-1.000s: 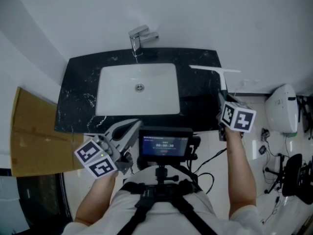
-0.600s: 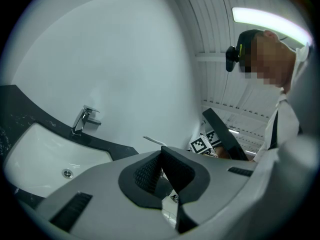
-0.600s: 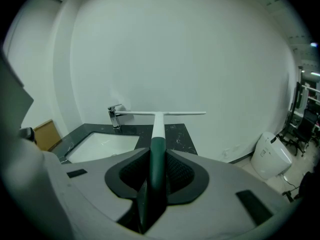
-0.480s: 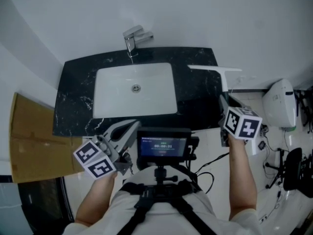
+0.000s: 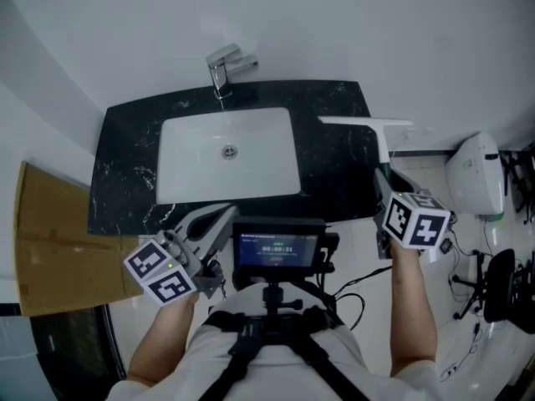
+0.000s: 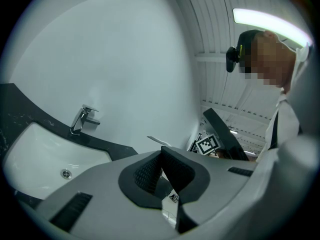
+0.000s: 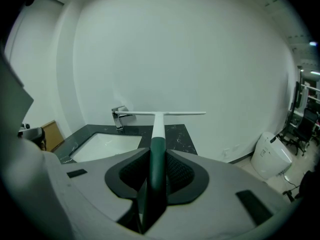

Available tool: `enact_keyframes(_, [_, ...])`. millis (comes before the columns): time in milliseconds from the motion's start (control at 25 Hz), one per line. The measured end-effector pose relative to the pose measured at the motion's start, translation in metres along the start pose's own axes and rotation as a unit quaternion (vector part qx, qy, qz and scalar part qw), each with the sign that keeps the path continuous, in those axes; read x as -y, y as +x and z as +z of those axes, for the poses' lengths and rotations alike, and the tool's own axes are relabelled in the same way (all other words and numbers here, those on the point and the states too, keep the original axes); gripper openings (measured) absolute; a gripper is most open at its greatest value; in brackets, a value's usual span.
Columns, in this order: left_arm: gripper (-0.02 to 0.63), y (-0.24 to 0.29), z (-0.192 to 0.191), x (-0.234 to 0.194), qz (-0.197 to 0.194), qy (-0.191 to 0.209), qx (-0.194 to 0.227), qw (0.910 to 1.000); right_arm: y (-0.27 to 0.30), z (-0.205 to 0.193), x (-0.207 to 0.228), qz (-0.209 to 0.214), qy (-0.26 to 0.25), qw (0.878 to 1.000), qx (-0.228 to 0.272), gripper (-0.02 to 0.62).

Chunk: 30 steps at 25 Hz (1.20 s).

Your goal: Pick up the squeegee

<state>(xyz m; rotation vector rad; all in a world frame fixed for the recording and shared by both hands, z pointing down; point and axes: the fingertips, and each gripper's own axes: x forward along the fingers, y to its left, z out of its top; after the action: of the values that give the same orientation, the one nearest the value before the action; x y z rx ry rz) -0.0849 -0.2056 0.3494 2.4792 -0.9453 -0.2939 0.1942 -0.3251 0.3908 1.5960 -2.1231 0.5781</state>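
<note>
Your right gripper [image 7: 152,159] clamped on the squeegee [image 7: 158,126] by its dark green handle, tilted downward, white blade crosswise over the countertop [image 5: 334,170]'s right edge, bare wall beyond, your left gripper [image 6: 161,156] level near the front edge, jaws together, empty, screen [image 5: 278,249] digits too small to read

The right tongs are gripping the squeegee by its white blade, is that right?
Not quite: the right tongs grip the squeegee by its dark green handle, not the white blade, which sticks out ahead of them. The right gripper view shows it.
</note>
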Motion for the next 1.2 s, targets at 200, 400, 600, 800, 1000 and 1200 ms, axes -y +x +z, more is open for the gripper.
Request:
enact_keyframes(200, [-0.003, 0.0, 0.0, 0.0, 0.0, 0.0, 0.0, 1.0, -0.008, -0.003, -0.005, 0.004, 0.0, 1.0, 0.002, 0.086])
enact_keyframes(400, [-0.003, -0.001, 0.001, 0.0, -0.002, 0.001, 0.002, 1.0, -0.016, -0.005, -0.01, 0.007, -0.003, 1.0, 0.005, 0.086])
enact_keyframes(600, [-0.003, -0.002, 0.002, 0.001, -0.004, 0.002, 0.003, 1.0, -0.023, -0.005, -0.015, 0.008, -0.008, 1.0, 0.007, 0.086])
enact_keyframes(800, [-0.003, -0.002, 0.002, 0.001, -0.004, 0.004, 0.003, 1.0, -0.03, -0.011, -0.016, 0.009, -0.007, 1.0, 0.007, 0.086])
enact_keyframes(1000, [-0.003, -0.002, 0.003, 0.001, -0.003, 0.005, 0.003, 1.0, -0.038, -0.018, -0.017, 0.01, -0.003, 1.0, 0.006, 0.086])
enact_keyframes(1200, [-0.003, -0.003, 0.002, 0.001, 0.001, 0.005, 0.002, 1.0, -0.042, -0.027, -0.014, 0.006, -0.001, 1.0, 0.002, 0.086])
